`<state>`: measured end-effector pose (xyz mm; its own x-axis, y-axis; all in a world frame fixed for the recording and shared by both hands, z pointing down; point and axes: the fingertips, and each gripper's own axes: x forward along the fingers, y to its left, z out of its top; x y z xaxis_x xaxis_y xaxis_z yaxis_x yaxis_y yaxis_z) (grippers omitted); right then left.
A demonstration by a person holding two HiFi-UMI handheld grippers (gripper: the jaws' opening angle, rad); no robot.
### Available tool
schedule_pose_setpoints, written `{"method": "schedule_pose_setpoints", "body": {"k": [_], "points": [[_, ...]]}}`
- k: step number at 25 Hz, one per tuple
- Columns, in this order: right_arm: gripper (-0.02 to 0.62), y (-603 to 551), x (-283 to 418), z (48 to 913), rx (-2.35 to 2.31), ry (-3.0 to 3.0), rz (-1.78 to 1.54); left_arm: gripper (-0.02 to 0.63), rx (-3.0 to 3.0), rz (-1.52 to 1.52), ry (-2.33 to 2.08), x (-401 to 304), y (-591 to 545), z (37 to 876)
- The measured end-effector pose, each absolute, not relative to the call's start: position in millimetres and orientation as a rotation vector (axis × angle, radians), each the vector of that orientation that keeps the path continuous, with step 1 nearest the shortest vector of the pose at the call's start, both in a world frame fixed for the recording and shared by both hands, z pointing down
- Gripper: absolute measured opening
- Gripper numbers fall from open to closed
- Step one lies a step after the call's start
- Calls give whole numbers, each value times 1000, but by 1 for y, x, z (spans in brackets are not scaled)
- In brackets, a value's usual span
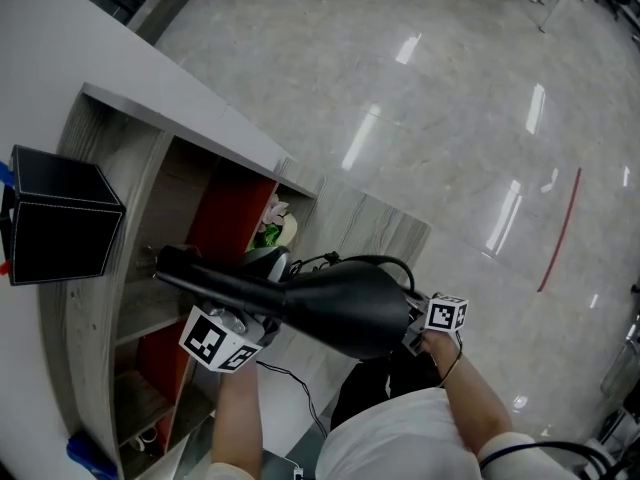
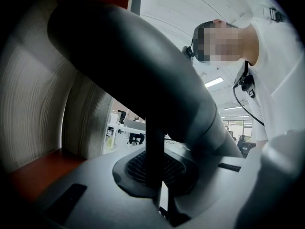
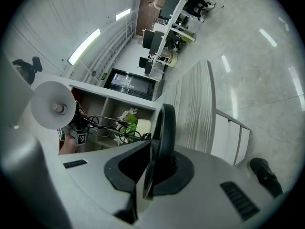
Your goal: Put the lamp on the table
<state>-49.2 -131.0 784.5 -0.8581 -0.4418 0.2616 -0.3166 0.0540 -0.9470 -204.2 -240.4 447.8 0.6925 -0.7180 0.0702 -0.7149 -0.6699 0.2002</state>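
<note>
Left tongs: your left tongs (image 2: 161,204) are closed tight on a thin black stem (image 2: 154,151) that runs up into the dark body of the lamp (image 1: 330,303).
Right tongs: your right tongs (image 3: 143,185) are clamped on a thin round black rim (image 3: 164,132), which I judge to be the lamp's base plate, held on edge.
Lamp attitude: you hold it roughly level between your two hands. Its white-lined shade (image 3: 51,105) is at the left-hand end and faces back towards the right tongs.
Lamp position: it is in the air in front of the shelf unit (image 1: 150,208), touching none of its boards as far as the head view shows. It is beside the tabletop (image 1: 50,58), not over it.
Tabletop: a black box (image 1: 60,228) sits near its edge, and the white surface beyond the box is bare.
Shelf unit: a pot of flowers (image 1: 272,218) stands in the compartment behind the lamp, and a cable trails near it. I cannot tell whether that cable belongs to the lamp.
Done: the lamp is gripped at both ends and looks clear of the shelf unit.
Outstanding: you have yet to carry the lamp across to the tabletop, turn it upright onto its base, set it down clear of the black box and release both tongs.
Progress: in my judgement about the midpoint, with the lamp lifted but not yet placed.
</note>
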Motion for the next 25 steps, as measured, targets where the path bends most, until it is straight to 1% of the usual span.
{"method": "schedule_pose_setpoints", "body": {"k": [7,15,25], "points": [[18,-130,-74,795,-873,2228,-1975,8,2679,-3,-1195,-224,-245,449],[18,-141,-86,795,-898,2256,-1965,8,2684,24,-1213,-241,-248,449],[21,-134,-89,805,-1021,2255,-2026,8,2669,-89,-1142,-230,-238,441]]}}
